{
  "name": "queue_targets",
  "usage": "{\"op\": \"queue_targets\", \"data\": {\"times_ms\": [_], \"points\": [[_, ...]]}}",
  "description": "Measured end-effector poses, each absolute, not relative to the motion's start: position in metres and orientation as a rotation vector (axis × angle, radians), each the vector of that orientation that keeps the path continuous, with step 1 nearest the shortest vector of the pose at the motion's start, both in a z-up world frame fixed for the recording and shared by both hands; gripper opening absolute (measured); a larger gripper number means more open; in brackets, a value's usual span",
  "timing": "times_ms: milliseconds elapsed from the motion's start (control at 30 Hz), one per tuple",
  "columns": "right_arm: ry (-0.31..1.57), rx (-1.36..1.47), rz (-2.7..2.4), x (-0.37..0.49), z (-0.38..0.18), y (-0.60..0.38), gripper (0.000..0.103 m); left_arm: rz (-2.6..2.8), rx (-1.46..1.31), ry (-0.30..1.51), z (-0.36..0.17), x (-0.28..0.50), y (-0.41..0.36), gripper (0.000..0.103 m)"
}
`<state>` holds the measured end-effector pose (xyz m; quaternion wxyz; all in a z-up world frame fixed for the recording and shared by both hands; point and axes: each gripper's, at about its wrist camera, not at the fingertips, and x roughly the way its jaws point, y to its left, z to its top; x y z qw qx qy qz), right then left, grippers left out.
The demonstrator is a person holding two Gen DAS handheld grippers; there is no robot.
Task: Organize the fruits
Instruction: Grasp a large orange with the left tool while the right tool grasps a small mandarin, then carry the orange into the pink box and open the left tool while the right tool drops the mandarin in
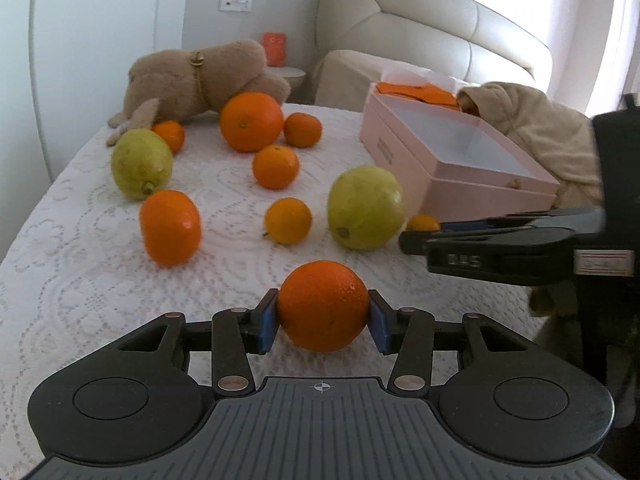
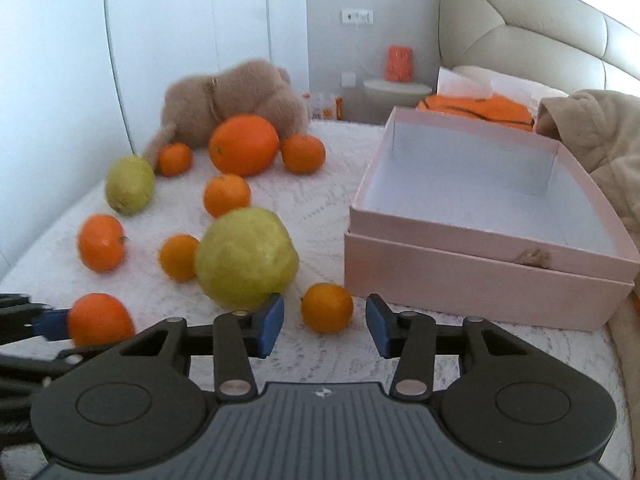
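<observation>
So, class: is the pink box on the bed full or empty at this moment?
Empty. The pink box has no lid on, and the right wrist view shows only its bare white floor; all the fruit sits outside it on the bedspread.

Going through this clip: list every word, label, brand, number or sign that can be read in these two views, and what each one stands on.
No text reads clearly.
Embossed mark on the black right gripper: blurred.
White label with a red line on the same gripper: too small.
Faint print on the side of the pink cardboard box: illegible.
Round emblems on both grey camera mounts: symbols, no words.
Orange packet behind the brown plush toy: too blurred.
</observation>
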<state>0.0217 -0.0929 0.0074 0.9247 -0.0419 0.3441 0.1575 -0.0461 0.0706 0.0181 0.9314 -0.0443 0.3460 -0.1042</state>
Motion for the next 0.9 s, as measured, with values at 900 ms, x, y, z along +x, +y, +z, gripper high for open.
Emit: {"op": "queue_targets", "data": {"times_ms": [900], "points": [[0.634, 0.100, 0.019, -0.026, 0.062, -0.212, 0.028, -0.516, -0.136, 0.585, 0.110, 0.084, -0.055, 0.051]]}}
